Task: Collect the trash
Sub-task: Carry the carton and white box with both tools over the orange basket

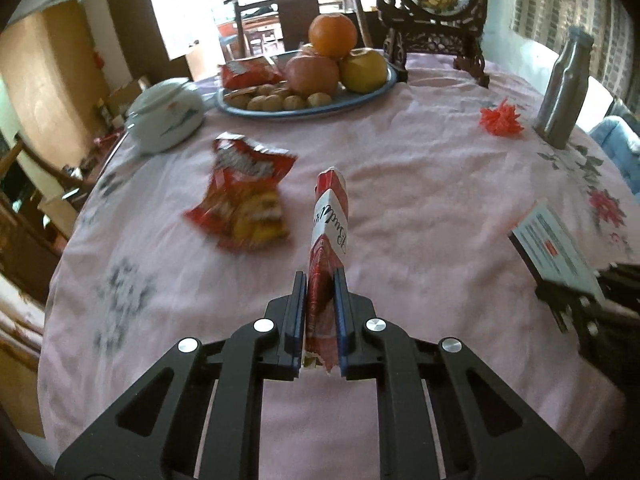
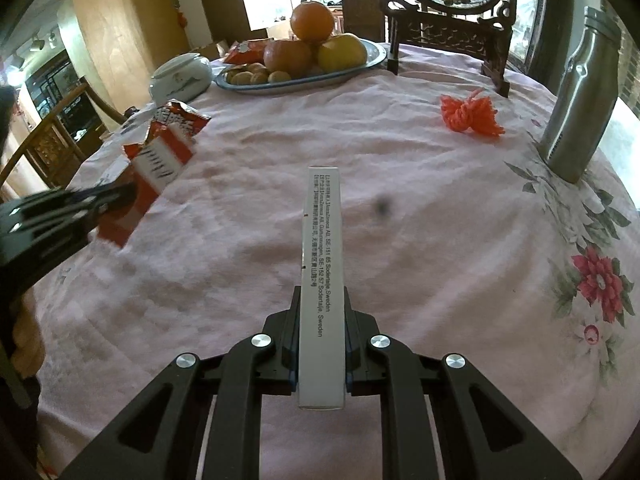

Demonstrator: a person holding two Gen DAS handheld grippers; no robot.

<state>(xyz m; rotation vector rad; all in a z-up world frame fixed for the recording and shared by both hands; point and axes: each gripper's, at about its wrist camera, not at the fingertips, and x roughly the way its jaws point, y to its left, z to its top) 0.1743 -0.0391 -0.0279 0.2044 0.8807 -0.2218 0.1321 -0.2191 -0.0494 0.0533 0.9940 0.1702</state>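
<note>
Clamped in my left claw point(image 1: 320, 304) is a red and white wrapper point(image 1: 329, 248), its long axis running straight ahead past the fingertips, clear of the tablecloth point(image 1: 420, 208). My right claw point(image 2: 320, 328) pinches a white box point(image 2: 322, 280) the same way, pointing forward. Ahead and left of my left claw lies a chip bag point(image 1: 244, 196), nearer that hand.

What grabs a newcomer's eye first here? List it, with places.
The left gripper is shut on a flattened red and white carton, the right gripper on a long white printed cardboard box, both over the pink flowered tablecloth. Behind, fruit is piled on an oval blue-rimmed platter.
</note>
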